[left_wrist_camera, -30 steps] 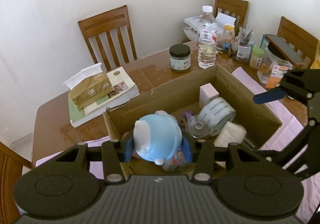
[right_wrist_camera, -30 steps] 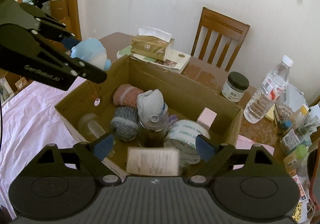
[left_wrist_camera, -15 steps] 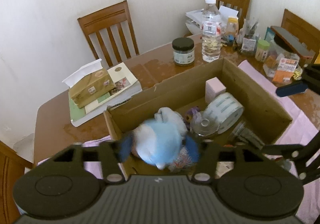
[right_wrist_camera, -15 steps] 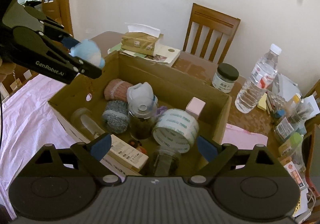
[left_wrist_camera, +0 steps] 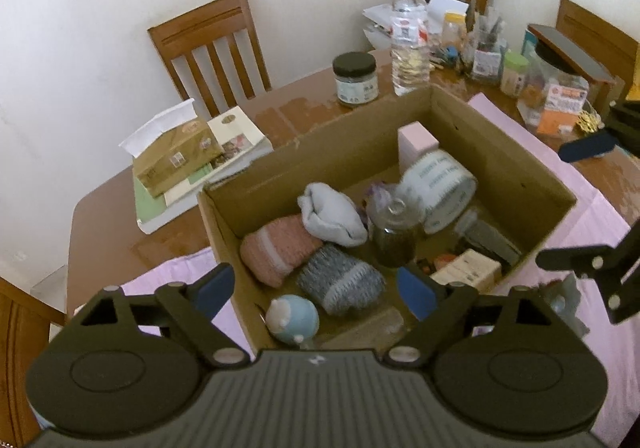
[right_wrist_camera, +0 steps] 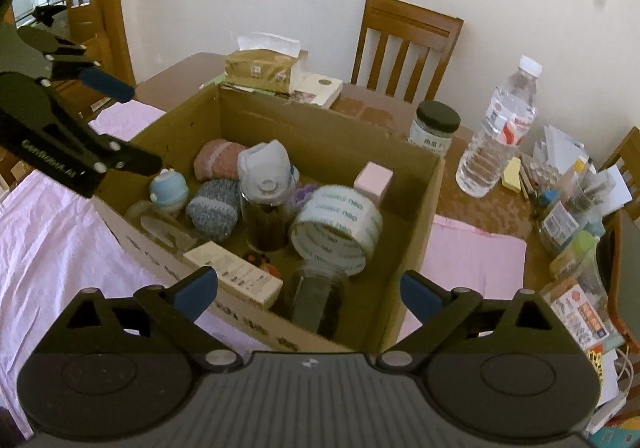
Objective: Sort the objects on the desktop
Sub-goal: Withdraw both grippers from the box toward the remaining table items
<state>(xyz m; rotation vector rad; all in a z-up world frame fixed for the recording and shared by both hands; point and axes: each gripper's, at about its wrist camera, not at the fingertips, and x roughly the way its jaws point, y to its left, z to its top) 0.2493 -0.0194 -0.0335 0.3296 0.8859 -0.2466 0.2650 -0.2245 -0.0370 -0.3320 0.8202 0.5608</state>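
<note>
Both claws now apparently empty, toy [left_wrist_camera: 293,319] boxed.

In the left wrist view, the left gripper's [left_wrist_camera: 314,288] own dark body fills the bottom of the frame and hides the near wall of the cardboard box [left_wrist_camera: 520,168]. The little blue toy [left_wrist_camera: 292,318] sits low in the middle, and its bottom is hidden there too. A clear thing beside it is too blurry to name. The right gripper [left_wrist_camera: 576,204] is cut off by the right edge. In the right wrist view, a dark jar [right_wrist_camera: 318,298] at lower middle is blurred. The small things at the right edge, past the water bottle [right_wrist_camera: 500,136], are too tiny to tell apart.
</note>
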